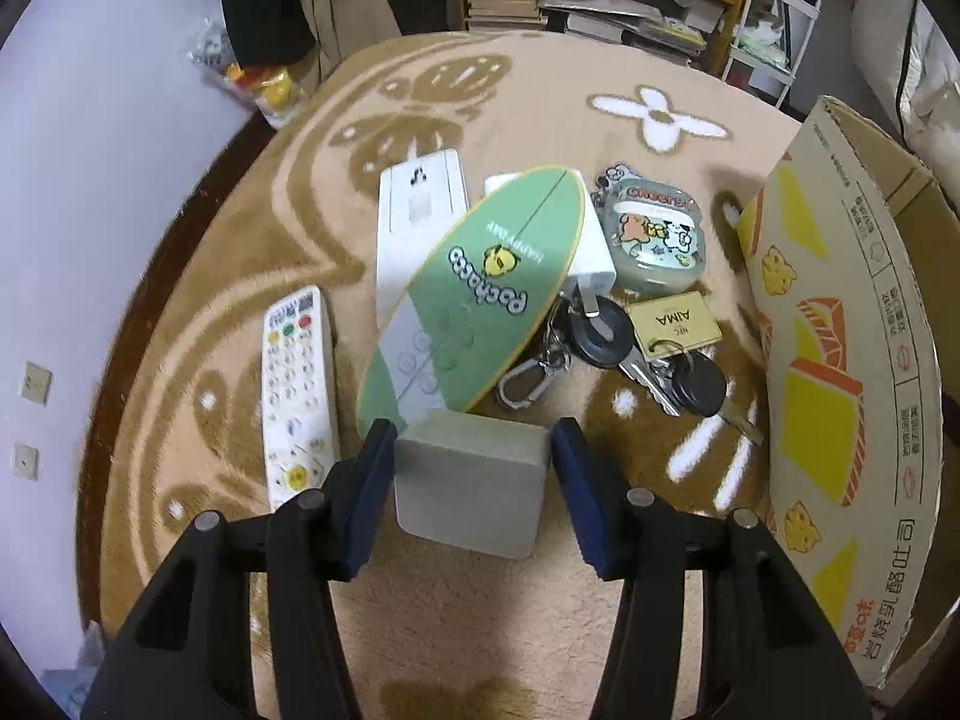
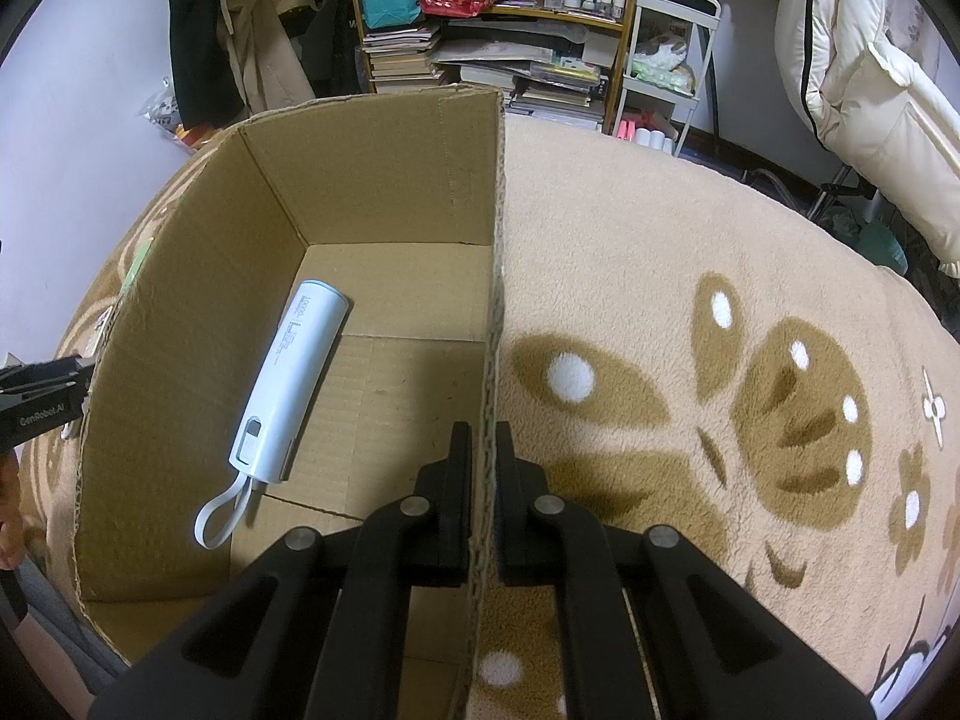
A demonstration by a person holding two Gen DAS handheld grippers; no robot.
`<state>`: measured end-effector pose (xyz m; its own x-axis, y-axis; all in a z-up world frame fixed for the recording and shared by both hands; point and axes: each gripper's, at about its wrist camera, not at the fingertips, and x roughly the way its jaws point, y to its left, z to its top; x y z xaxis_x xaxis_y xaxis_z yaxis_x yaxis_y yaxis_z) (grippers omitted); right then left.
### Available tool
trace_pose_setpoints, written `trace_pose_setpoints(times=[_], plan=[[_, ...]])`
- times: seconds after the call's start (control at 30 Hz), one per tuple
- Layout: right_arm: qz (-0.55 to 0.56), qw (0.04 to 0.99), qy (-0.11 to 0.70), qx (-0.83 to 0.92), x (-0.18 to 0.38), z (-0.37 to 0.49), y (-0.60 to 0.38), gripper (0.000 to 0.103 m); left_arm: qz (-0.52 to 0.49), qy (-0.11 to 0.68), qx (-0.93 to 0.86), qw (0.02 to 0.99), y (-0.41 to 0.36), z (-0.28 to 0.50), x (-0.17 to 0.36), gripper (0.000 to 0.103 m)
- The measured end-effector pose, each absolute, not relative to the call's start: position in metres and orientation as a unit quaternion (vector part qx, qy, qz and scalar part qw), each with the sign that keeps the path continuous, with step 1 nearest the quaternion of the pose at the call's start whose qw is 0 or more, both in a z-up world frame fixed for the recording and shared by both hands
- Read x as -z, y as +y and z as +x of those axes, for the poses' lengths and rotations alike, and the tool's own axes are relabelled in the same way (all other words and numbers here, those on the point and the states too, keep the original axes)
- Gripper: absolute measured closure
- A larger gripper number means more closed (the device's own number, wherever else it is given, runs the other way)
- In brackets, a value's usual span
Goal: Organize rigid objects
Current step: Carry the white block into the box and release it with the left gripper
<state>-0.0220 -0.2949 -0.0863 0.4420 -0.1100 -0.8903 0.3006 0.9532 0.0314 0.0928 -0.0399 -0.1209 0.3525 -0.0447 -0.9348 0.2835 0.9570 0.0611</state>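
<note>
A grey square block (image 1: pixel 471 480) sits between the blue pads (image 1: pixel 369 492) of my left gripper (image 1: pixel 474 426), which is shut on it just in front of a pile on the rug. The pile holds a green oval Pochacco fan (image 1: pixel 480 294), a long white remote (image 1: pixel 420 210), a button remote (image 1: pixel 297 396), a white charger (image 1: pixel 591 258), a cartoon earbud case (image 1: pixel 654 237) and keys (image 1: pixel 654 354). My right gripper (image 2: pixel 483 427) is shut on the right wall of the open cardboard box (image 2: pixel 372 192). A pale blue power bank (image 2: pixel 294 384) lies inside.
The box's printed outer side (image 1: pixel 840 360) stands right of the pile. The beige patterned rug (image 2: pixel 690 276) stretches to the box's right. Shelves with books and bottles (image 2: pixel 498 60) line the back wall. A person's hand (image 2: pixel 9 516) shows at the left edge.
</note>
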Motion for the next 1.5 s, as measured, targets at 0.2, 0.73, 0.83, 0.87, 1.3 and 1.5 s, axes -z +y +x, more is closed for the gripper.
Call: trace_pose_setpoints(times=[0.2, 0.73, 0.83, 0.87, 1.3, 1.5], plan=[[0.084, 0.842, 0.520, 0.119, 0.086, -0.022, -0.295, 0.097, 0.118, 0.530, 0.098, 0.834, -0.046, 0.086, 0.097, 0.051], [0.081, 0.842, 0.520, 0.119, 0.086, -0.022, -0.294, 0.097, 0.129, 0.411, 0.188, 0.883, -0.119, 0.030, -0.017, 0.051], [0.081, 0.842, 0.520, 0.120, 0.086, -0.022, -0.294, 0.097, 0.137, 0.393, 0.210, 0.885, -0.139, 0.018, -0.032, 0.051], [0.081, 0.842, 0.520, 0.120, 0.086, -0.022, -0.294, 0.096, 0.141, 0.389, 0.217, 0.884, -0.145, 0.015, -0.034, 0.051], [0.080, 0.842, 0.520, 0.120, 0.086, -0.021, -0.293, 0.096, 0.135, 0.444, 0.242, 0.852, -0.192, 0.018, 0.016, 0.051], [0.081, 0.842, 0.520, 0.120, 0.086, -0.022, -0.293, 0.096, 0.127, 0.459, 0.236, 0.847, -0.190, 0.026, 0.033, 0.050]])
